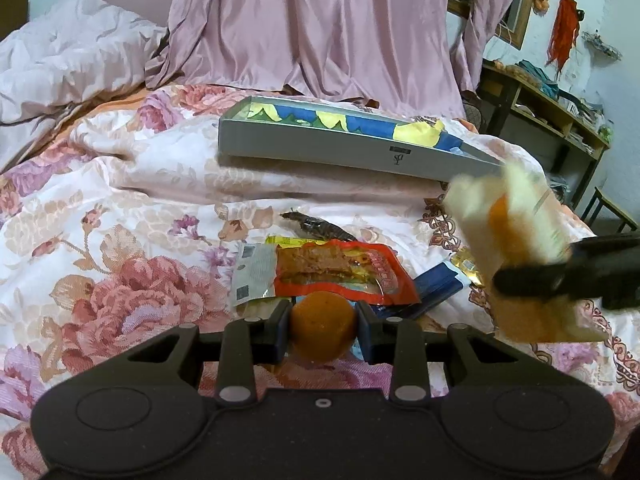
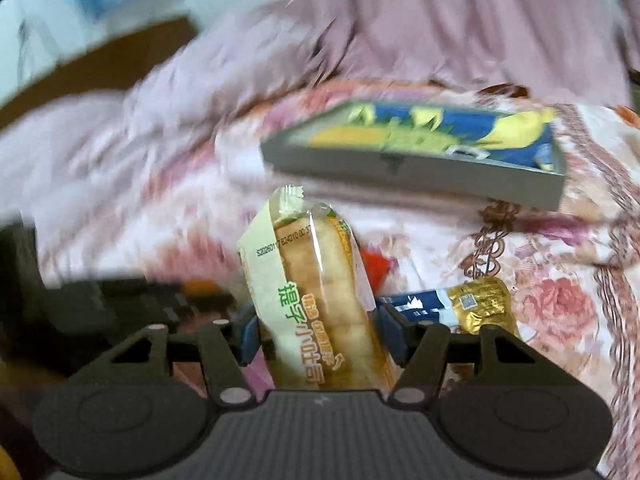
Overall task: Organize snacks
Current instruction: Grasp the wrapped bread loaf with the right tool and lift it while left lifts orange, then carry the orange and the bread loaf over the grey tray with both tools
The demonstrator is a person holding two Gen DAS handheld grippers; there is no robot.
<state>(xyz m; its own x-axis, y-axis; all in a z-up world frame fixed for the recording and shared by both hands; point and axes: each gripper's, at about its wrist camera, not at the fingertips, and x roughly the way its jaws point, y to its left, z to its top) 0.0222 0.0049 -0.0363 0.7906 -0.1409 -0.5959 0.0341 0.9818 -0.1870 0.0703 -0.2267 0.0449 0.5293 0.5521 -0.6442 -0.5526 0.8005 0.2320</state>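
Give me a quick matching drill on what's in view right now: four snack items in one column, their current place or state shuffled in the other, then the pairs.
Items:
1. orange
2. bread pack
3. red snack pouch
4. grey box

Places or states:
A. lying flat on the floral bedspread, just ahead of the left gripper
B. clamped in the right gripper
C. open, sitting further back on the bed
D. clamped in the left gripper

Pairs: 1-D, 2-B, 3-A, 4-C
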